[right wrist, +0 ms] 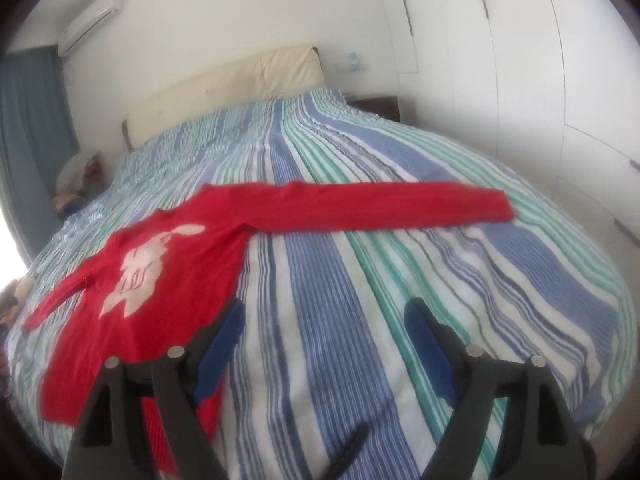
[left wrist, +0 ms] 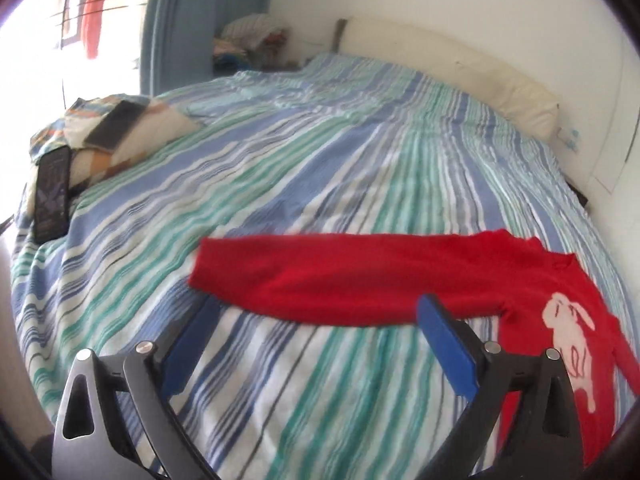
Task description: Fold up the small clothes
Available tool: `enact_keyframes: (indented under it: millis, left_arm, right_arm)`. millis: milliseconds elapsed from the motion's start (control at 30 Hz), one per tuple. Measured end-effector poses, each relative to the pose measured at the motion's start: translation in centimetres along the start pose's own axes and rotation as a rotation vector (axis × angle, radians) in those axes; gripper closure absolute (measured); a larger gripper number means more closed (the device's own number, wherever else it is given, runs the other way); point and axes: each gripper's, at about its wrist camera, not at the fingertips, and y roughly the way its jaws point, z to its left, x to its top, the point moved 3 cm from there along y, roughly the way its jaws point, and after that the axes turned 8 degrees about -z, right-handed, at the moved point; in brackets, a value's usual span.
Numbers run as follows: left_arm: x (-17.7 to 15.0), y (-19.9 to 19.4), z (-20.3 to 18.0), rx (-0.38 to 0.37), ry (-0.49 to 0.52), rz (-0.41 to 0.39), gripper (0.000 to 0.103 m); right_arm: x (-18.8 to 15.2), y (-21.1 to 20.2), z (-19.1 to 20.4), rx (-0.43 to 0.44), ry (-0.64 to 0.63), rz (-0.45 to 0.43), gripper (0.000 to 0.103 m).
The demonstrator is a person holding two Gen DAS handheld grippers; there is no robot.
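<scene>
Red sweater [right wrist: 160, 264] lies flat on striped bedspread [right wrist: 360, 280], both sleeves spread wide — no fold made yet. Left gripper [left wrist: 316, 312] released, empty. Right gripper [right wrist: 324, 316] released beside hem. Whole folding job remains.

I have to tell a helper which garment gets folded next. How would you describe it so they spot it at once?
Look at the bed with the blue, green and white striped cover. Spread flat on it lies a red sweater, sleeves stretched out sideways. It is the only red thing on the bed, with a pale pink rabbit-like figure on its chest.
</scene>
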Motion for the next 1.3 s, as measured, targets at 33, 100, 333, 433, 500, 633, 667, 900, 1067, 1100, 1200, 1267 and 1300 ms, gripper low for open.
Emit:
enact_keyframes:
  millis: [33,100,333,433,500,633,667,900,1067,1100,1200,1267,1300]
  left_arm:
    - [-0.3,0.4,-1.4,-0.042,0.031,0.018,0.003]
    - [-1.0,1.8,-4.0,-0.1,0.077,0.039,0.003]
    - [-4.4,8.8,-7.8,-0.124,0.124,0.171,0.003]
    - [-6.2,9.4,-8.1,-0.106,0.181,0.193,0.001]
    - [-6.2,8.9,-8.6,-0.077,0.21,0.183,0.0]
    - [-6.6,9.1,-8.9,-0.049,0.24,0.194,0.0]
    - [-6.6,9.2,-9.0,-0.049,0.243,0.2,0.0]
    - [-6.6,9.4,-8.9,-0.045,0.246,0.204,0.0]
    - [-6.6,9.4,-8.9,-0.045,0.246,0.204,0.0]
    - [-6.6,9.4,-8.9,-0.045,0.246,0.204,0.0]
    - [-6.7,9.4,-8.9,-0.045,0.246,0.204,0.0]
    - [-6.7,9.4,-8.9,-0.045,0.246,0.204,0.0]
    - [-6.7,9.4,-8.9,-0.045,0.246,0.204,0.0]
  right_arm:
    - [1.0,0.5,0.2,-0.004,-0.013,-0.02,0.018]
    - [3.0,1.8,1.0,0.002,-0.041,-0.058,0.017]
    - [2.1,9.7,2.5,-0.011,-0.186,-0.057,0.012]
    - [-1.0,12.8,2.5,-0.015,-0.233,0.078,0.012]
    - [-1.5,13.5,2.5,-0.02,-0.241,0.117,0.012]
    - [-1.6,13.4,2.0,-0.005,-0.217,0.112,0.011]
    - [-1.6,13.5,1.8,-0.002,-0.208,0.114,0.01]
    - [-1.6,13.6,1.6,0.001,-0.191,0.124,0.008]
    - [-1.5,13.7,1.6,0.0,-0.186,0.118,0.008]
    - [-1.5,13.7,1.6,0.0,-0.185,0.119,0.008]
    - [-1.5,13.7,1.6,-0.002,-0.186,0.121,0.008]
    - [-1.6,13.4,1.6,-0.005,-0.189,0.118,0.007]
    - [-1.6,13.4,1.6,-0.007,-0.189,0.118,0.007]
